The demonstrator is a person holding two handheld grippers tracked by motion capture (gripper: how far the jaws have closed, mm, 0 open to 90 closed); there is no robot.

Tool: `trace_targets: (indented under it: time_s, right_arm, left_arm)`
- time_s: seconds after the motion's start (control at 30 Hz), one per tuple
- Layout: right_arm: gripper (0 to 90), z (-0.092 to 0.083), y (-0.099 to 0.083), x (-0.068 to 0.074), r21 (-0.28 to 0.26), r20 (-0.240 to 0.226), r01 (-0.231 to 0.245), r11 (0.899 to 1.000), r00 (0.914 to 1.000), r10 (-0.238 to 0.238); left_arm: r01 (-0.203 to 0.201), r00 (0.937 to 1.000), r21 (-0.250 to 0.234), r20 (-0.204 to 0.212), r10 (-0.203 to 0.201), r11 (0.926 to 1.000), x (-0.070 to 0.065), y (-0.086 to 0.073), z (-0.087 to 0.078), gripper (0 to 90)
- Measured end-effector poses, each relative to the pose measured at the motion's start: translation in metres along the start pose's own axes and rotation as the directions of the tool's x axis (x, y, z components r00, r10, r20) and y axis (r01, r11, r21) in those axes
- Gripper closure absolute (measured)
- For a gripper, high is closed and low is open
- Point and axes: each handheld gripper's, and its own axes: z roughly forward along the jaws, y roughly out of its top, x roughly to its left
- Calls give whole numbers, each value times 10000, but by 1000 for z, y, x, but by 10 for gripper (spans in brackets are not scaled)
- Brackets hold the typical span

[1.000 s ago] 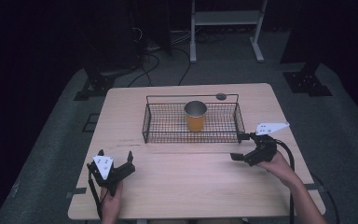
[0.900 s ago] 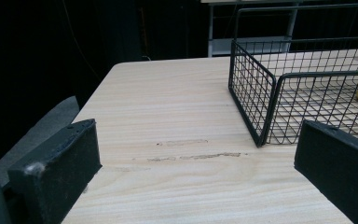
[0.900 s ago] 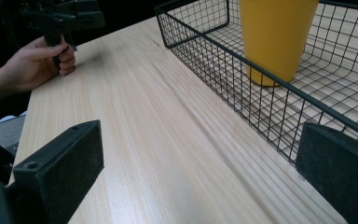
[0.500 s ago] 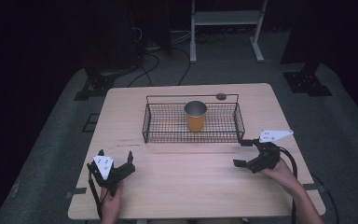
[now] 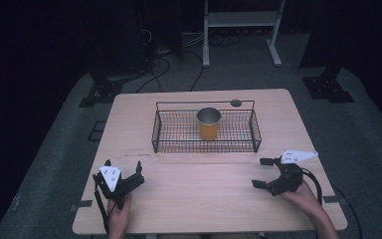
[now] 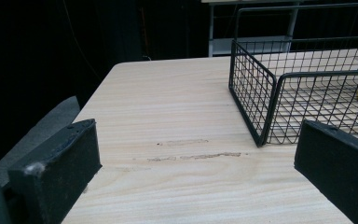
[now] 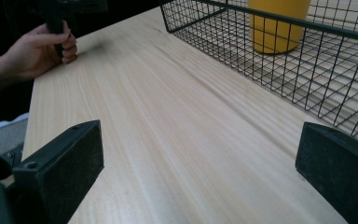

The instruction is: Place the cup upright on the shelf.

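Near the table's (image 5: 199, 204) front edge, both the left gripper (image 5: 123, 168) and right gripper (image 5: 262, 173) hold jaws apart, seemingly empty, well short of the cup (image 5: 209, 123) in the basket (image 5: 155, 134).

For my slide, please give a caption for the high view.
Two open grippers, left and right, rest before a black wire basket holding an orange metal cup.

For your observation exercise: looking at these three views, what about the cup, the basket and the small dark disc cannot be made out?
- Cup: its contents, high view, hidden by its own wall; left gripper view's right edge cuts it off; right gripper view's top edge cuts off its rim.
- Small dark disc behind the basket: too small to identify, high view.
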Motion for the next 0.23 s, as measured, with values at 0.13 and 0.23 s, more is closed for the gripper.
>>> trace_targets:
  time_s: [0.13,0.23]
  right_arm:
    - [3,-10,-18,14,-910,200,-237,9956,9995,256]
    - [3,-13,-24,19,-1098,499,-197,9938,9984,253]
  left_arm:
    - [-1,10000,7,-36,1,10000,0,0,0,0]
    - [-19,10000,3,-25,19,10000,0,0,0,0]
